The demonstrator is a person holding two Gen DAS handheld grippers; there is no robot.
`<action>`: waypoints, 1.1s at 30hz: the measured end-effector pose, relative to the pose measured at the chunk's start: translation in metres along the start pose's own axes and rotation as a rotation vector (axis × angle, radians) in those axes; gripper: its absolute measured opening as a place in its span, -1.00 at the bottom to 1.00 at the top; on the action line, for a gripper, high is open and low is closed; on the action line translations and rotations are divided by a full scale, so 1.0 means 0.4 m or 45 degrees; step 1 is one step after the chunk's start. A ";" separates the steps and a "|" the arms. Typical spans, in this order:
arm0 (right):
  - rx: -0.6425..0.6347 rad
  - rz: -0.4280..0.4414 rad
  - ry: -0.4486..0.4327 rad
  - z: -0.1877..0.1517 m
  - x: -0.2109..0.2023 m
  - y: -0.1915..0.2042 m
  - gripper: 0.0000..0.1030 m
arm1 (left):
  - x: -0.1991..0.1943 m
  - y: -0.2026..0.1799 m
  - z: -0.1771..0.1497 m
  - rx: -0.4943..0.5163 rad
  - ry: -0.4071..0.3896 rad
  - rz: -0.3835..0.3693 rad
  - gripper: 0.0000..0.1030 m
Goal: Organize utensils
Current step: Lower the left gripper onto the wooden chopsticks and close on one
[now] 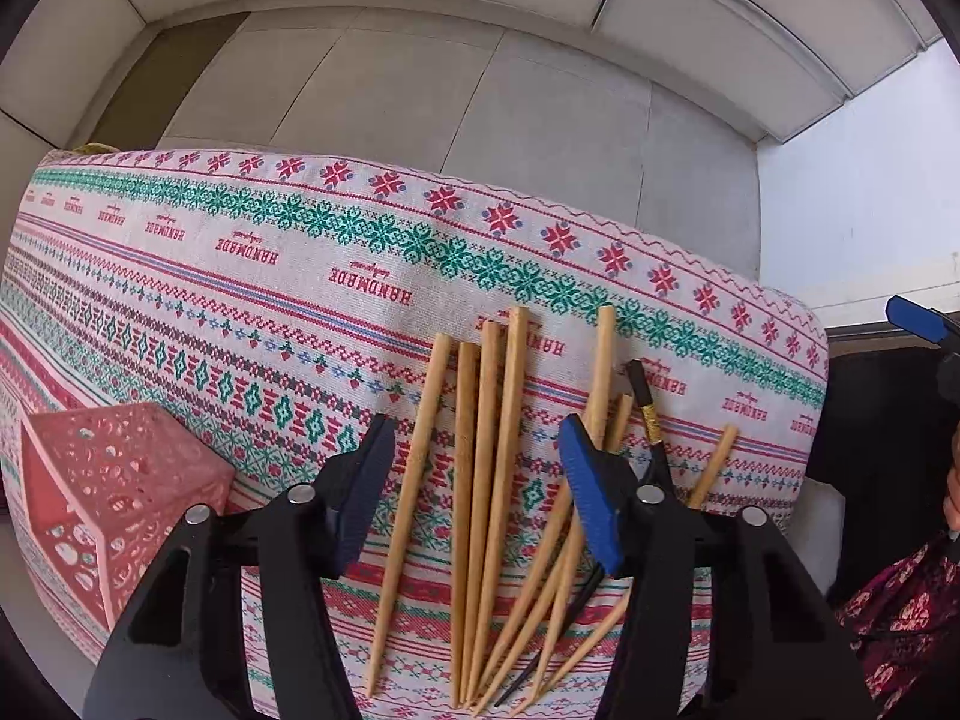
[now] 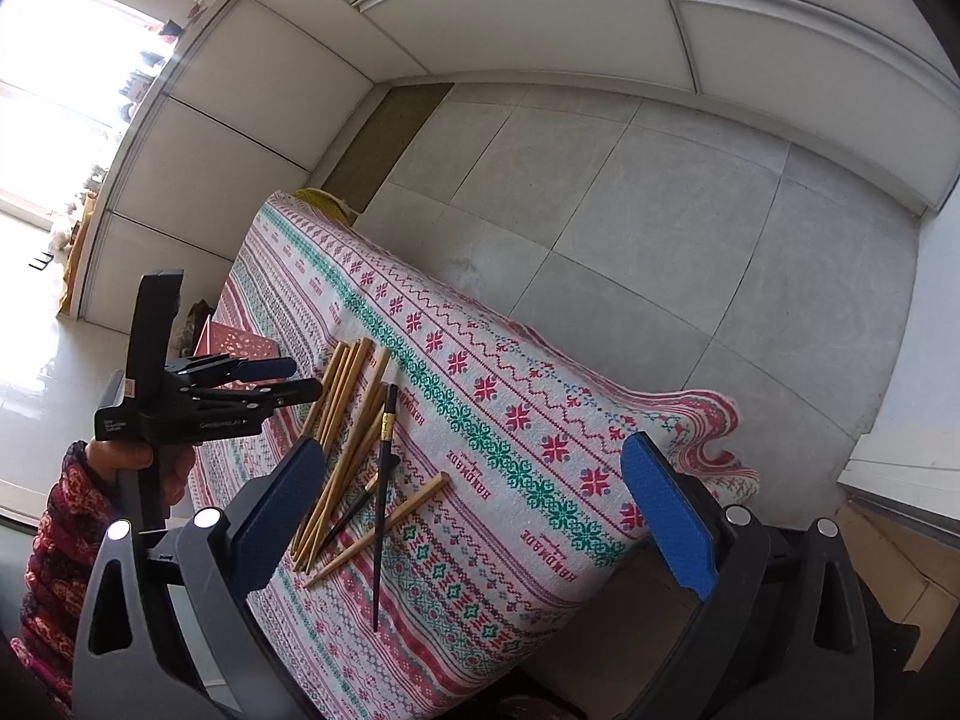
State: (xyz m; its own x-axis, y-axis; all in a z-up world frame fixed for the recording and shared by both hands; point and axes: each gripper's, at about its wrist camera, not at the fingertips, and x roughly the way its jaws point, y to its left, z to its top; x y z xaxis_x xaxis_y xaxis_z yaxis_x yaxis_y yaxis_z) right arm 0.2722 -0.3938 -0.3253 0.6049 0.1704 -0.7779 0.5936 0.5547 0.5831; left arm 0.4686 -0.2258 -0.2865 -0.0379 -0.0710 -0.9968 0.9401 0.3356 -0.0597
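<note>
Both grippers over the chopsticks [image 1: 480, 498].
Left gripper [image 1: 474, 492] spread, straddling several sticks; right gripper [image 2: 480, 510] spread wide; red holder [image 1: 114, 498] left of sticks.

Daylight pours in from the window [image 2: 66, 48] at the right wrist view's upper left, blown out to white glare; the floor [image 2: 42, 372] below it shines; elsewhere soft, even light (shadows faint); both views sharp, edges bowed, corners black.

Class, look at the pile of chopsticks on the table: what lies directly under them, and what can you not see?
The wooden chopsticks and black chopsticks lie on a patterned tablecloth. The cloth covers the table completely, so the tabletop beneath cannot be seen.
</note>
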 end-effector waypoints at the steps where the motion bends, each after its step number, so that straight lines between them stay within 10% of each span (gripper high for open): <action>1: 0.009 0.006 0.014 0.001 0.006 -0.001 0.87 | 0.014 0.010 0.012 0.009 0.014 0.016 -0.10; 16: 0.047 0.014 0.063 0.015 0.036 0.000 0.87 | 0.123 0.074 0.129 0.092 0.046 0.025 -0.64; 33: 0.058 -0.015 0.119 0.009 0.078 0.014 0.87 | 0.174 0.101 0.190 0.155 0.140 0.066 -0.60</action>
State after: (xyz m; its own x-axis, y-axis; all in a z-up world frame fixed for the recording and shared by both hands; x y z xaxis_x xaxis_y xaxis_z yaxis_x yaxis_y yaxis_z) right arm 0.2963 -0.3882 -0.3455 0.5470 0.2406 -0.8018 0.6248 0.5200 0.5824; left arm 0.5296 -0.2886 -0.3543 -0.0185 0.0487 -0.9986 0.9757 0.2191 -0.0074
